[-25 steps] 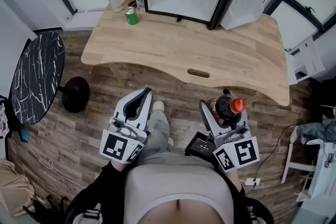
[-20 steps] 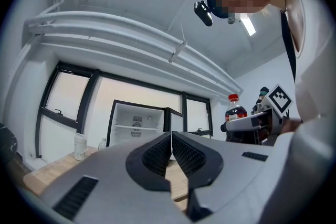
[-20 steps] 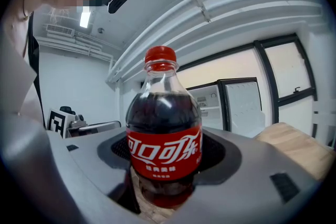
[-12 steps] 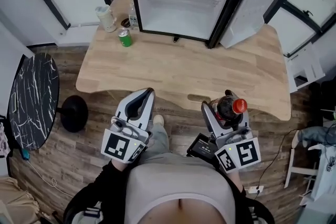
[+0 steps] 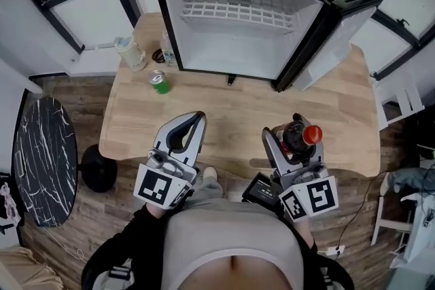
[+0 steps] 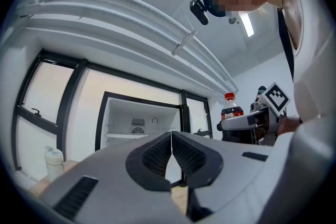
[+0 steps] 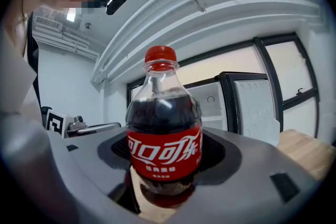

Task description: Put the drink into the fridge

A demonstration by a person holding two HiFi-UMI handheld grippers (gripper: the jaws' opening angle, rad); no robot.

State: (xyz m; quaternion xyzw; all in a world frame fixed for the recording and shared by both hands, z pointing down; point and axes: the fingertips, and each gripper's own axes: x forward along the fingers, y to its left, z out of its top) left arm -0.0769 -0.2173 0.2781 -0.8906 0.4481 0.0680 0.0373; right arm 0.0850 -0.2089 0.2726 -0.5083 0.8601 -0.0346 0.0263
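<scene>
A cola bottle [image 7: 164,134] with a red cap and red label stands upright between the jaws of my right gripper [image 5: 293,140], which is shut on it; the same cola bottle [image 5: 299,135] hangs over the wooden table's near edge. The small black fridge [image 5: 241,24] stands at the back of the table [image 5: 224,112], its door [image 5: 333,44] swung open to the right, with a white inside and one wire shelf [image 5: 234,12]. My left gripper [image 5: 185,138] is shut and holds nothing; its gripper [image 6: 171,152] points toward the fridge [image 6: 139,123].
A green can [image 5: 159,81], a pale lidded cup [image 5: 130,53] and a clear bottle [image 5: 167,51] stand left of the fridge. A round black marble side table [image 5: 42,159] stands on the wood floor at far left. Black-framed windows line the back wall.
I have moved forward toward the table: the fridge looks bigger and nearer, and both grippers now hang over the table's front edge. The right gripper's hold on the bottle is unchanged.
</scene>
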